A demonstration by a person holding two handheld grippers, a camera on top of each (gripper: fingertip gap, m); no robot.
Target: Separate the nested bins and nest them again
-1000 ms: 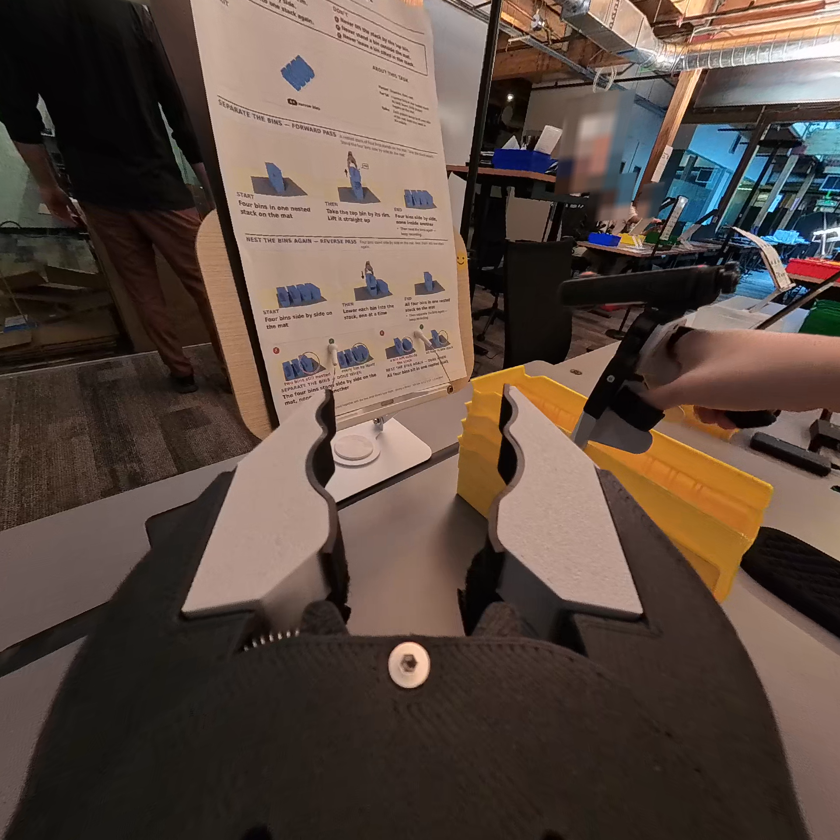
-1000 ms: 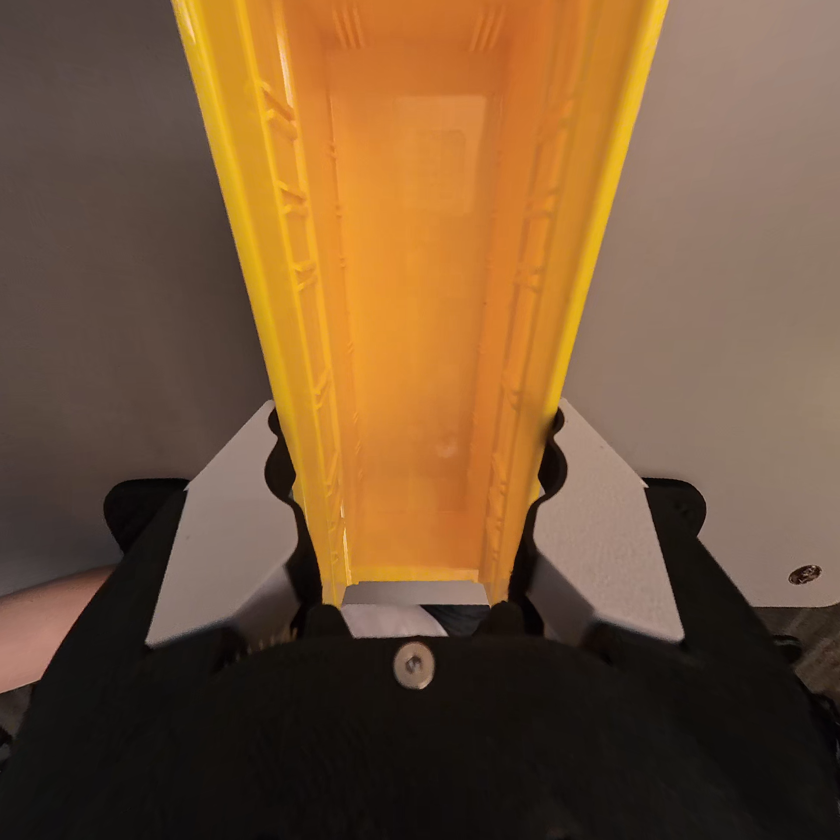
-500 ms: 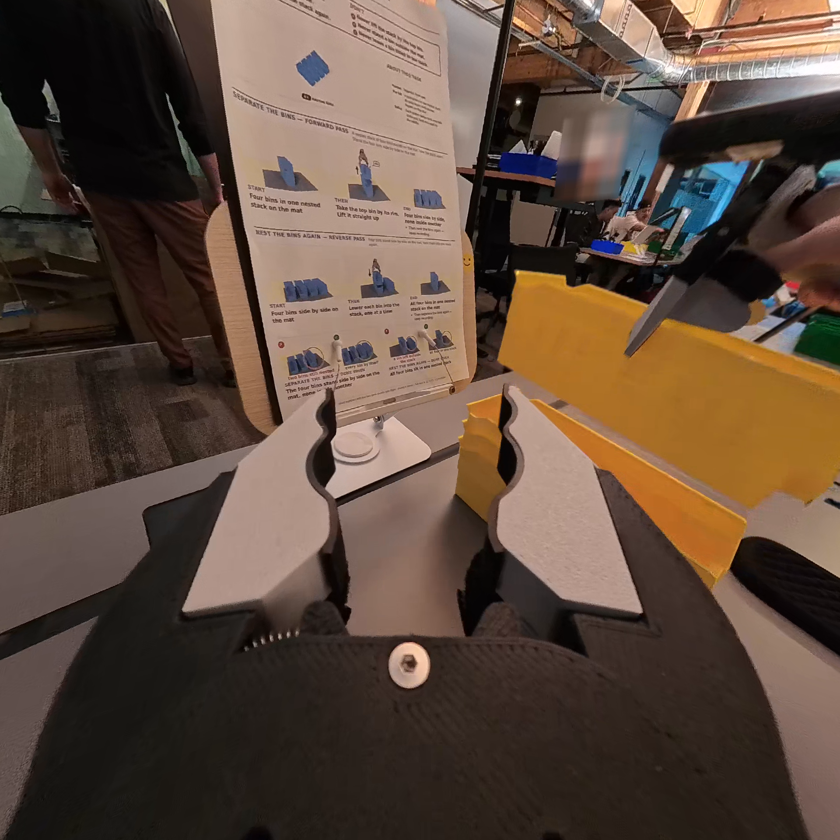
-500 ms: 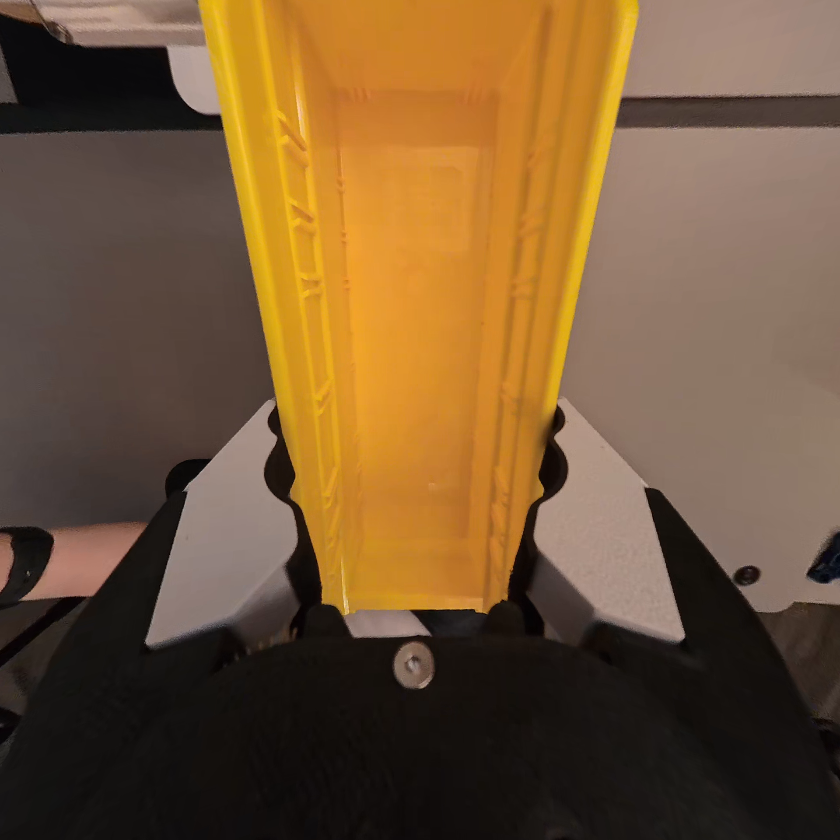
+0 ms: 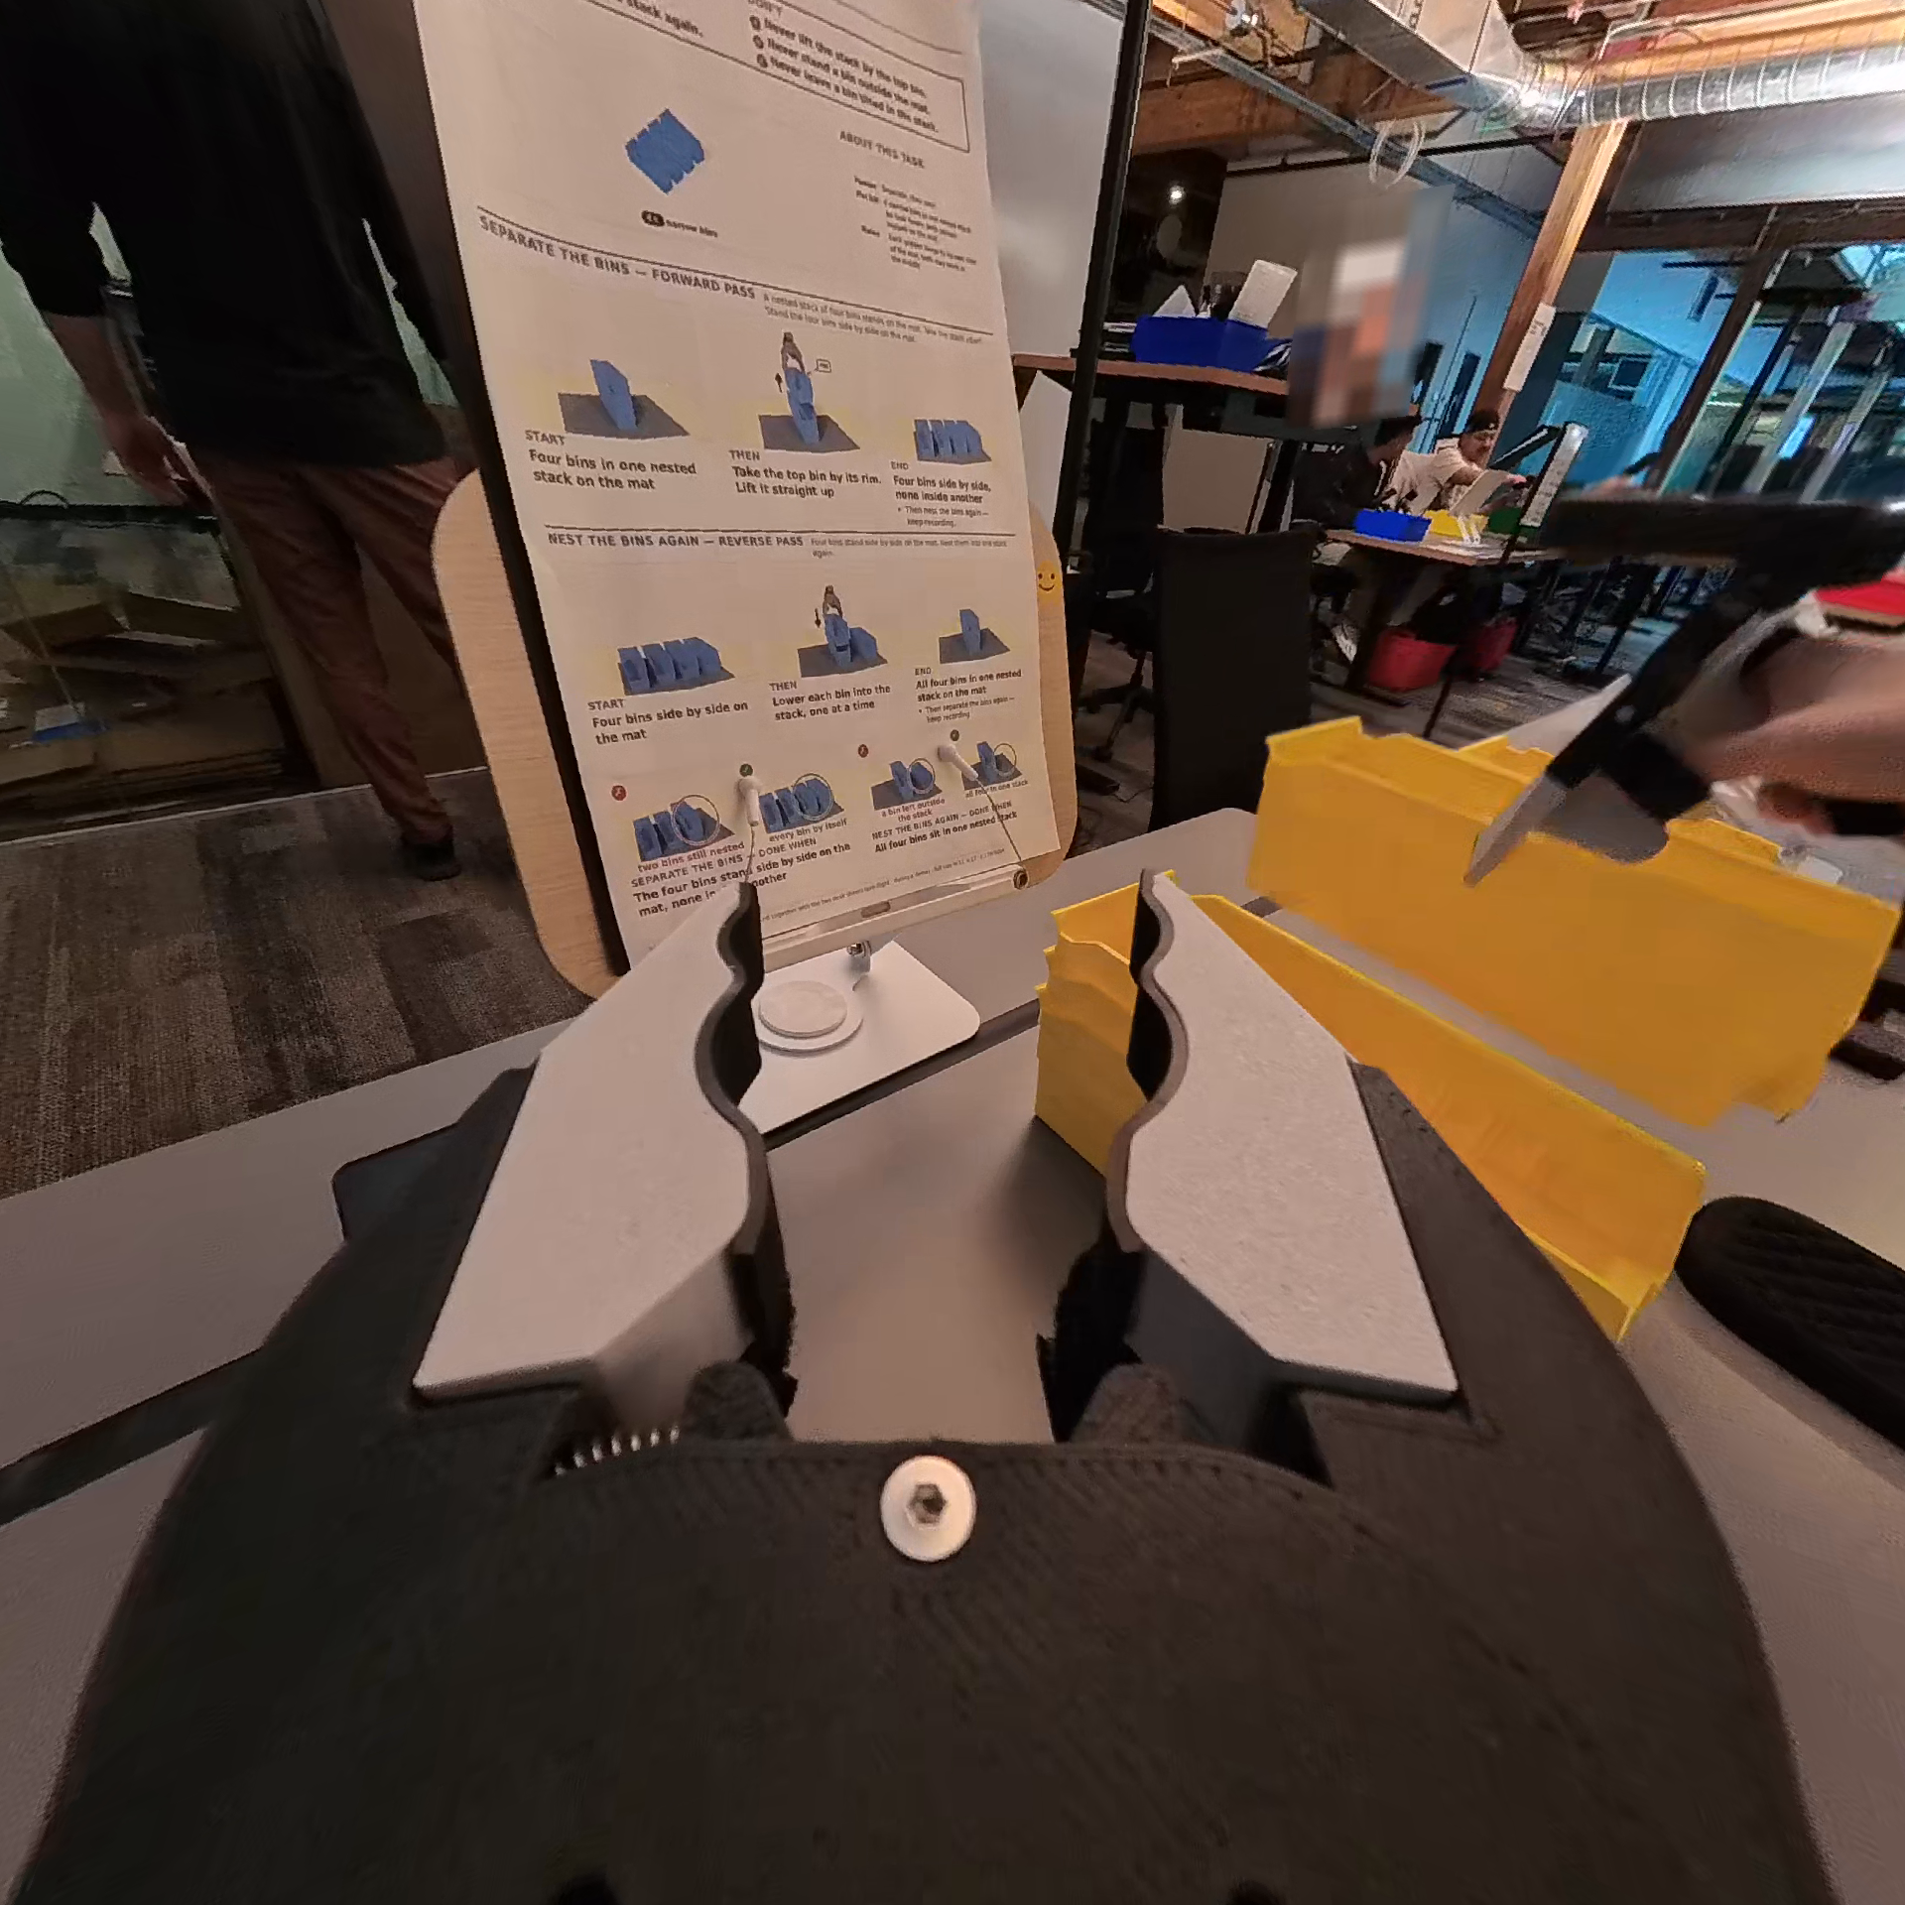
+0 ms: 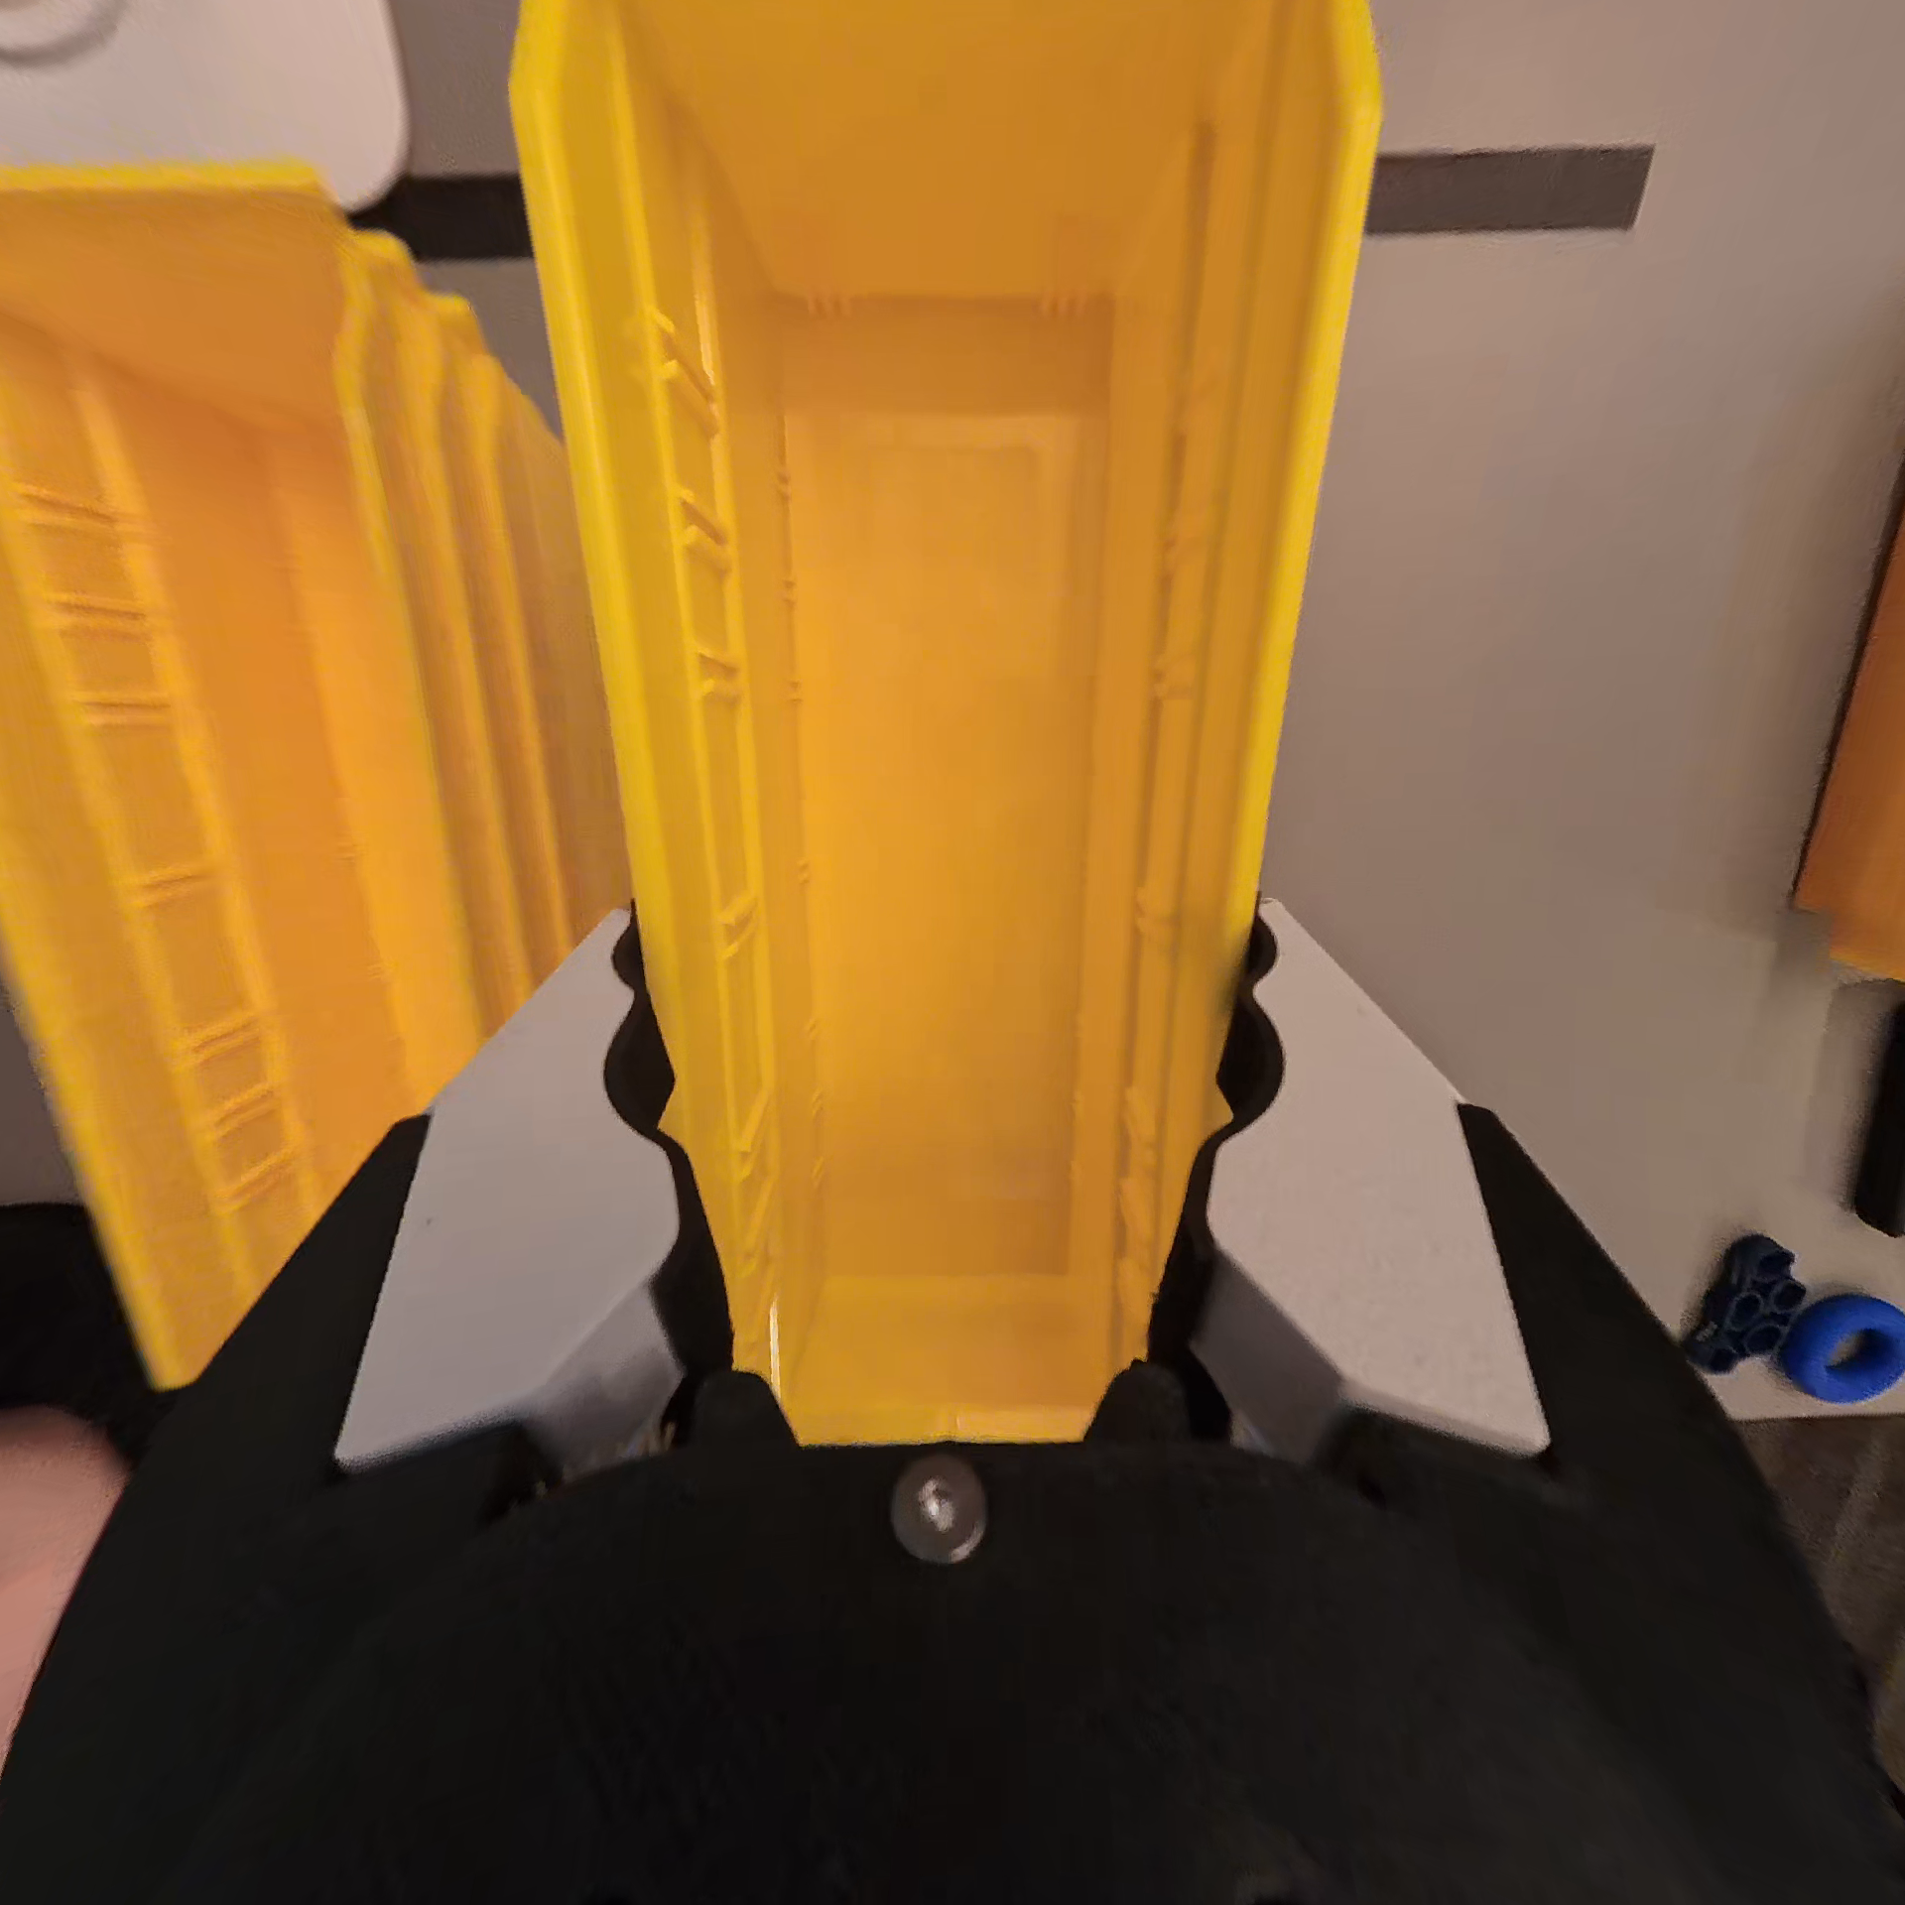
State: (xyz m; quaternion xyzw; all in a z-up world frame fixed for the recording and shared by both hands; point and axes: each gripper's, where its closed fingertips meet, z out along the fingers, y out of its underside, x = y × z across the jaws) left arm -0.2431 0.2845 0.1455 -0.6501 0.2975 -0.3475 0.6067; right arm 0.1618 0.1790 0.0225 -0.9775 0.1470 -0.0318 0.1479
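Note:
My right gripper (image 6: 943,928) is shut on a yellow bin (image 6: 990,722); both pads press on its long side walls and I look down into it. In the left wrist view this bin (image 5: 1546,948) hangs above the table just beyond the stack, with the right gripper (image 5: 1608,783) on its rim. The stack of nested yellow bins (image 5: 1443,1124) rests on the grey table (image 5: 907,1237); in the right wrist view the stack (image 6: 206,722) is to the left of the held bin. My left gripper (image 5: 943,907) is open and empty, just left of the stack's end.
An instruction poster (image 5: 742,464) on a white stand base (image 5: 856,1031) is at the table's far edge. A person (image 5: 237,309) stands behind it. A black object (image 5: 1804,1309) lies at the right. Small blue parts (image 6: 1845,1340) and another yellow piece (image 6: 1866,773) are at the right.
My right gripper lifted the top bin out of the stack, raised it high, then brought it lower beside the stack. My left gripper stayed open in place.

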